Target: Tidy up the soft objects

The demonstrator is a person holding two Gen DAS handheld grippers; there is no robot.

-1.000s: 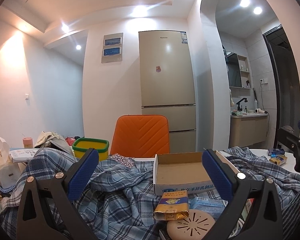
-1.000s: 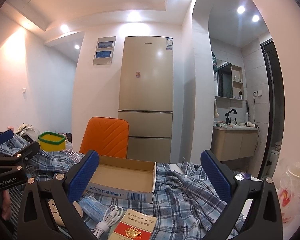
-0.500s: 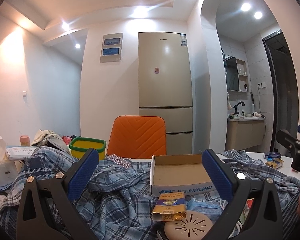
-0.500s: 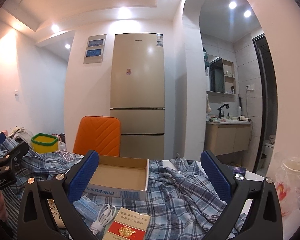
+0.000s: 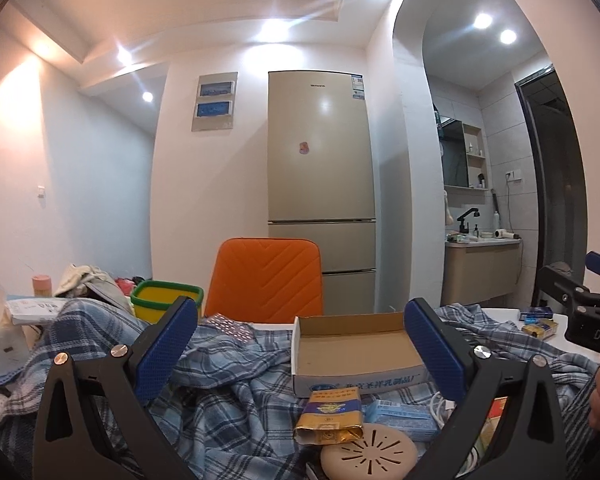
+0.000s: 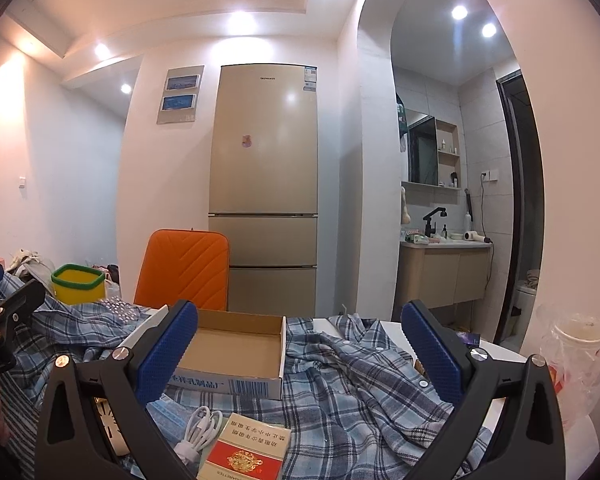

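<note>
Above the shirt my left claw gapes wide, holding nothing; my right claw is spread just as wide and empty. On the shirt, between both claws' pads, sits the box. Nearer me than the box lie a gold pack, a cable and a red pack. Behind the box stands an orange chair.

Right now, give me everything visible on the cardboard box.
The cardboard box is a shallow open tray, plain brown inside and empty, white outside with blue print and a barcode on the near wall. It sits level on the rumpled plaid shirt, ahead of both open grippers, touching neither. A gold packet lies just before it.
</note>
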